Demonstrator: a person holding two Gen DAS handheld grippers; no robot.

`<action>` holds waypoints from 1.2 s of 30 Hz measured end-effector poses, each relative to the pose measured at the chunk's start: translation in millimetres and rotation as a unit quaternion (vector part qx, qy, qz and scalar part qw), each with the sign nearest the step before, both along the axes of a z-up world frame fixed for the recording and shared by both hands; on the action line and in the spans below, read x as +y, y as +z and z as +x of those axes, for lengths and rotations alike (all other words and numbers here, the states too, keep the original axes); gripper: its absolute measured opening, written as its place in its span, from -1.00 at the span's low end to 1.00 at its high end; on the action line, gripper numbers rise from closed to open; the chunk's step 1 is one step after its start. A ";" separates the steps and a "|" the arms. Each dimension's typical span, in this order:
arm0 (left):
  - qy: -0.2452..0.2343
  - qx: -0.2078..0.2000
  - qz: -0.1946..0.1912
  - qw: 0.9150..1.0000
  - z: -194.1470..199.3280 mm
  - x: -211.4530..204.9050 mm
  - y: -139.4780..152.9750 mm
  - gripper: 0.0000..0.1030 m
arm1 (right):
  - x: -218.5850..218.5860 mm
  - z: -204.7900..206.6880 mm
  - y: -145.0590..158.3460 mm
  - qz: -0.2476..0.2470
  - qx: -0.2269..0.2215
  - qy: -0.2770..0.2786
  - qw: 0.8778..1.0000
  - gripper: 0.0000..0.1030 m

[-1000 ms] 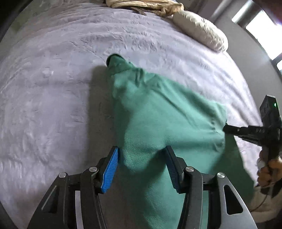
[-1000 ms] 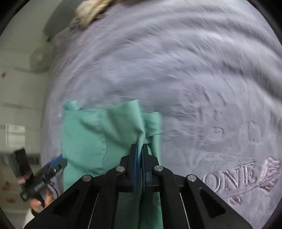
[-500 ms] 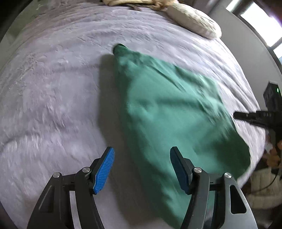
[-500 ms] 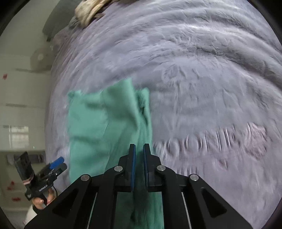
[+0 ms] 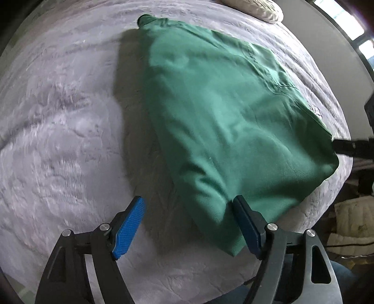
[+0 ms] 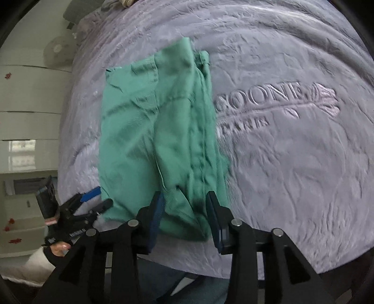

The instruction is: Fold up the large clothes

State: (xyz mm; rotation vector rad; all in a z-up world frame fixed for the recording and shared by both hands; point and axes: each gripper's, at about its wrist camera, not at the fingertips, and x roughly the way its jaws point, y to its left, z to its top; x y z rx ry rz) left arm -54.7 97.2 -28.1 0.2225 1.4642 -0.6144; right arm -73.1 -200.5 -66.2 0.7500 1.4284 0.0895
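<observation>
Left wrist: green garment (image 5: 224,112) flat on grey blanket (image 5: 65,131), both grippers open

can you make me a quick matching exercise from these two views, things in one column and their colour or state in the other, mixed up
Column one:
1. garment
2. bedspread
3. left tongs
4. pillow

Column two:
A. pale lilac, plush, with embossed lettering
B. open, blue pads, nothing between them
C. green, lying folded on the bed
D. cream, at the far edge of the bed

Pairs: 1-C, 2-A, 3-B, 4-D
</observation>
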 end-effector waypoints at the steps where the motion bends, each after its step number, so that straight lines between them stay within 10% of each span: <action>1: 0.001 0.000 0.000 1.000 -0.5 0.7 0.0 0.53 | 2.4 -2.1 0.4 -0.001 -0.002 0.003 1.000 -0.18; 5: 0.004 -0.001 0.004 1.000 -2.4 1.4 -2.3 0.58 | 18.1 -7.1 -1.6 -0.026 0.006 0.021 0.999 -0.81; 8: 0.010 0.001 0.002 1.000 -1.6 2.8 -3.6 0.63 | 20.3 -5.0 -19.0 -0.055 0.034 0.007 0.998 -0.89; 36: 0.058 0.015 0.022 0.998 2.1 13.4 -13.1 0.85 | 39.7 -1.3 -46.9 -0.094 0.077 0.022 0.992 -0.91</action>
